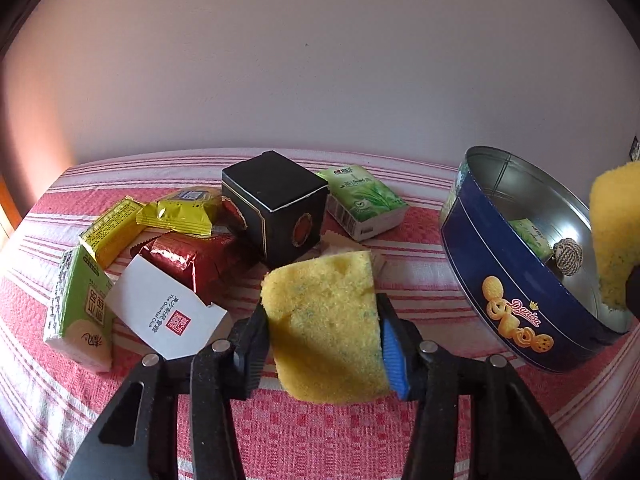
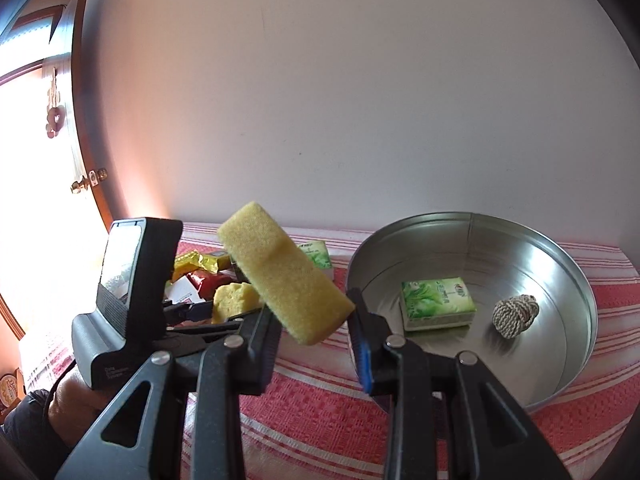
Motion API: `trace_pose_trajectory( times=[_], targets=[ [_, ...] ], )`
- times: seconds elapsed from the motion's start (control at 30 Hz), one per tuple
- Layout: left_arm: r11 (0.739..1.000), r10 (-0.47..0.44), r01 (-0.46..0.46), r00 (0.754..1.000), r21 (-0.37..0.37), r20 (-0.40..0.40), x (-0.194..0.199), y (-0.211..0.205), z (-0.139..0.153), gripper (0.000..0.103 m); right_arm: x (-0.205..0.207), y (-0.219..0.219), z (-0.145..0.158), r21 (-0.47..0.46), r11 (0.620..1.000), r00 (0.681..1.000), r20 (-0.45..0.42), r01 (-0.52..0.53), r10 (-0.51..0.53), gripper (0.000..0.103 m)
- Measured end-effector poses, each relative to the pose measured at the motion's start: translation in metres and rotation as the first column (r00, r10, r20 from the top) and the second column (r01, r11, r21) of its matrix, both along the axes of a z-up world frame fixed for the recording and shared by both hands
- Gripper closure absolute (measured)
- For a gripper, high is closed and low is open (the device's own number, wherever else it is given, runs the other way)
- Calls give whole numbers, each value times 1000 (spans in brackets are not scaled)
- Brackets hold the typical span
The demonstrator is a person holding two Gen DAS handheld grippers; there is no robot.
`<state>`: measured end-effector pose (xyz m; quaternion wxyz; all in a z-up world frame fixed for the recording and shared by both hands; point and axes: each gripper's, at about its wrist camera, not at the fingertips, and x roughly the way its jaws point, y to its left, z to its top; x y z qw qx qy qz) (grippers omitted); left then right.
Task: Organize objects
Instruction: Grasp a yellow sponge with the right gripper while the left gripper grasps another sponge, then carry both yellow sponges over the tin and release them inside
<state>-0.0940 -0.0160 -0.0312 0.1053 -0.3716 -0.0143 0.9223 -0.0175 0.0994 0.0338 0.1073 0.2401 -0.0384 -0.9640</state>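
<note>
My left gripper (image 1: 322, 344) is shut on a yellow sponge (image 1: 320, 292), held just above the red striped tablecloth (image 1: 320, 432). A second yellow sponge (image 2: 280, 264) hangs tilted between the pads of my right gripper (image 2: 311, 306), which is shut on it beside the tin's left rim. That sponge also shows at the right edge of the left wrist view, over the tin. The round blue cookie tin (image 1: 516, 280) stands open at the right. Inside the tin (image 2: 472, 218) lie a green tissue pack (image 2: 438, 304) and a small rope ball (image 2: 516, 316).
Left of the tin lies a cluster: a black box (image 1: 276, 204), a green tissue pack (image 1: 364, 200), yellow packets (image 1: 180, 212), a red foil packet (image 1: 188, 260), a white card (image 1: 164, 312) and another green pack (image 1: 76, 308). A wall runs behind the table.
</note>
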Motion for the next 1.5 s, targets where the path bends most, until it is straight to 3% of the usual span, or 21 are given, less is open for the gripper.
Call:
trace_pose_trajectory(
  times=[0.17, 0.33, 0.47, 1.0, 1.5],
  targets=[
    [998, 55, -53, 995, 21, -79, 21, -15, 11, 52, 3, 6, -1, -18, 1000, 999, -28, 17, -17, 71],
    [987, 138, -126, 982, 98, -128, 41, -35, 22, 52, 4, 10, 2, -36, 999, 999, -42, 28, -29, 71],
    [987, 159, -147, 968, 71, -193, 47, -23, 33, 52, 10, 11, 7, -38, 999, 996, -78, 32, -35, 71],
    [998, 66, -67, 959, 8, -275, 53, 34, 68, 52, 21, 53, 26, -59, 987, 974, -164, 149, -157, 71],
    [999, -50, 43, 951, -28, -306, 51, 106, 77, 52, 13, 130, 19, -61, 944, 935, -136, 323, -328, 71]
  ],
)
